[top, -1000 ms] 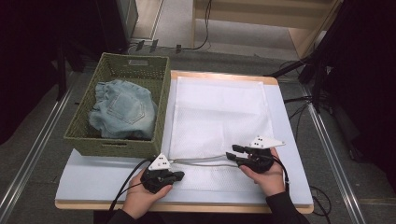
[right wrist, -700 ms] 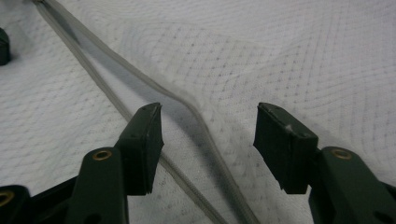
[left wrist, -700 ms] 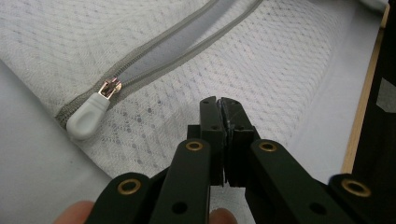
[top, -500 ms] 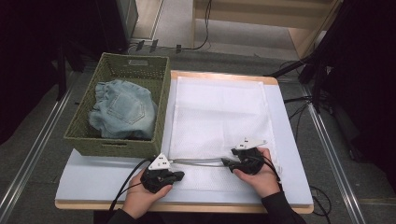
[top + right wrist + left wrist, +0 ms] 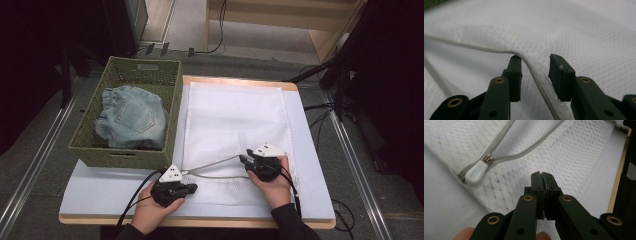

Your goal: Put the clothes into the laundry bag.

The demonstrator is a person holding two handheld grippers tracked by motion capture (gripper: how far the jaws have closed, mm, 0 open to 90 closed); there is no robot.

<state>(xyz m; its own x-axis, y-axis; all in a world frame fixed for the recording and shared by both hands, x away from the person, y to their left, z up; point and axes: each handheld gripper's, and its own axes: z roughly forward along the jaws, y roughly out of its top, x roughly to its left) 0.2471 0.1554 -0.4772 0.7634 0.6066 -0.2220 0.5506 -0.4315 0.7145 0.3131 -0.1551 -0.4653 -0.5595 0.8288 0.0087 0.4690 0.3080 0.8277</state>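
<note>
A white mesh laundry bag (image 5: 235, 120) lies flat on the table, its grey zipper (image 5: 215, 163) parted into a narrow V along the near edge. The white zipper pull (image 5: 475, 172) rests at the V's left end. My left gripper (image 5: 191, 188) (image 5: 542, 175) is just right of the pull, its jaws shut with the tips pinched into the mesh below the zipper. At the V's right end my right gripper (image 5: 244, 159) (image 5: 535, 65) is open, and the raised upper zipper edge (image 5: 534, 70) runs between its fingers without being clamped.
A green woven basket (image 5: 172, 125) holding folded light-blue jeans (image 5: 132, 117) stands at the left, touching the bag's left side. The pale table (image 5: 315, 170) ends in a wooden edge at front and back. Cables (image 5: 132, 200) trail from both grippers toward the person.
My right gripper has slid left along the zipper and now straddles its upper edge. The zipper has parted from a straight line into a V. The left gripper has stayed put.
</note>
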